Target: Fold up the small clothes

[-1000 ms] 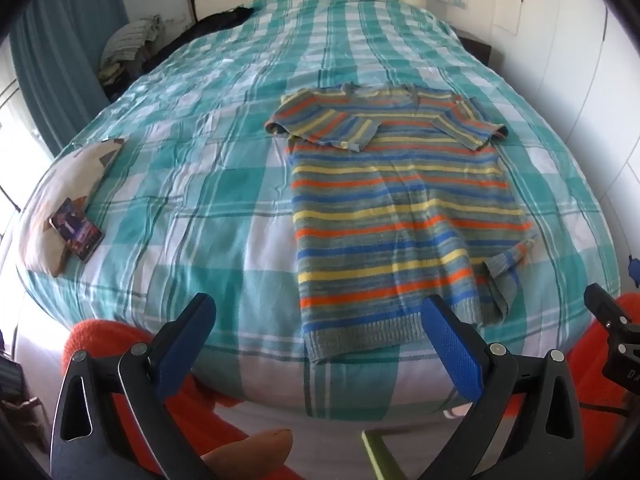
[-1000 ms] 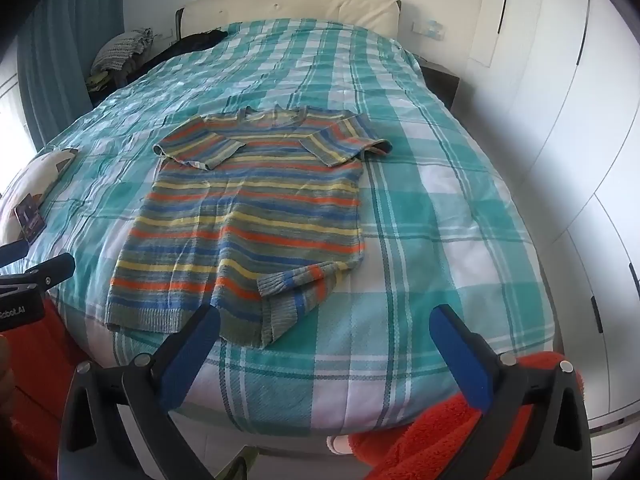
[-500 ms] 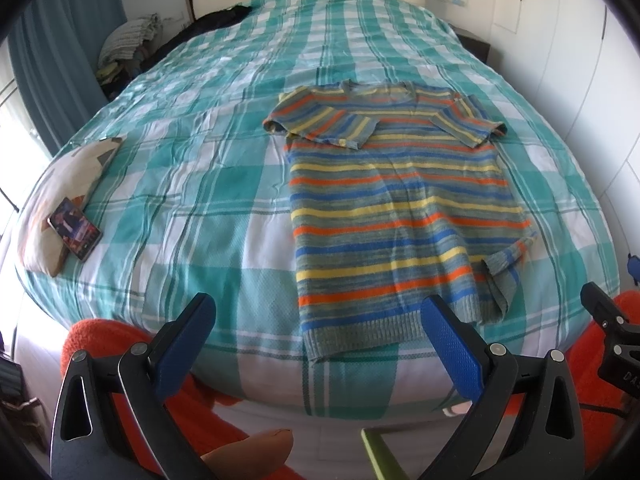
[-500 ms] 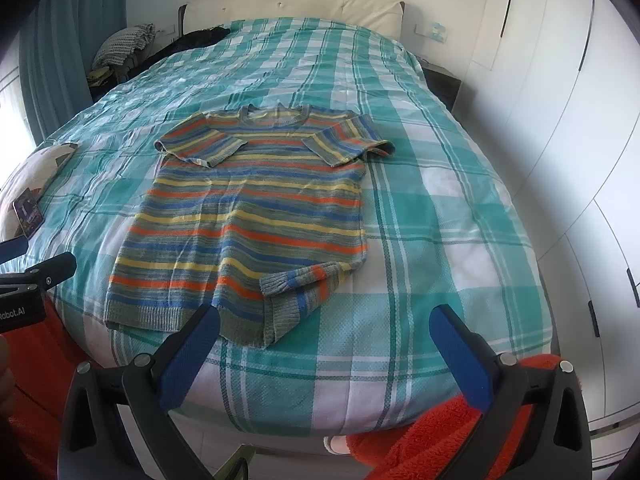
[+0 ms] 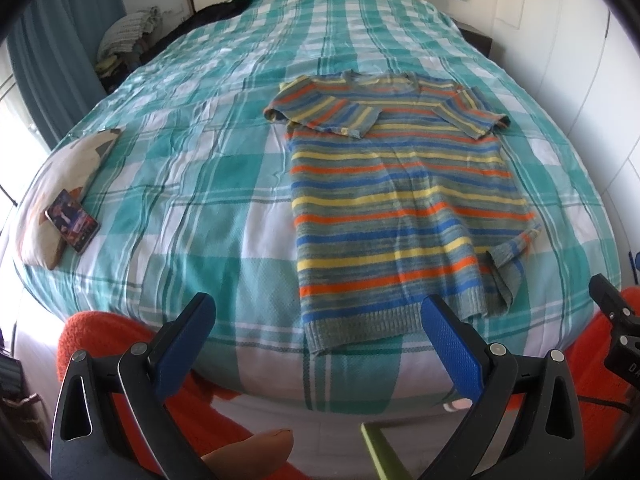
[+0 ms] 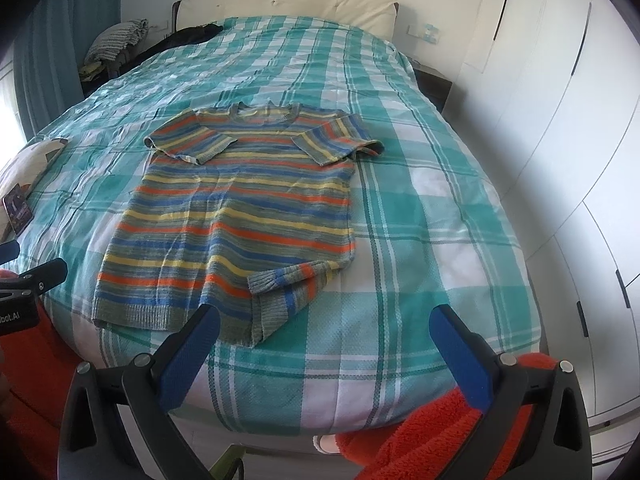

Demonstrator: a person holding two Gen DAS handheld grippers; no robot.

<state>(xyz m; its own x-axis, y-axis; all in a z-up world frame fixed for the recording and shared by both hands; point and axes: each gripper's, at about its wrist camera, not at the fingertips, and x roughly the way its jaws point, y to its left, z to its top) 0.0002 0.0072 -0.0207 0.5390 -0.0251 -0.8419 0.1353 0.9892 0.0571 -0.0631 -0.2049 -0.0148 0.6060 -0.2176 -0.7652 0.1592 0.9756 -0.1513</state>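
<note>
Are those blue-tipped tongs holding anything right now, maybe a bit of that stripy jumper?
No. Both the left tongs and right tongs are open and empty; the striped jumper lies untouched on the bed.

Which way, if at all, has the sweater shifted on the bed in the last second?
No. The sweater lies on the same checks of the bedspread as before, with its near right hem corner still turned over.

the bed (image 5: 224, 208) wears a teal and white checked cover. a striped knitted top (image 5: 400, 200) lies flat on it, one lower corner turned over. a phone (image 5: 72, 226) rests on a pale cushion (image 5: 60, 184) at its left edge.
</note>
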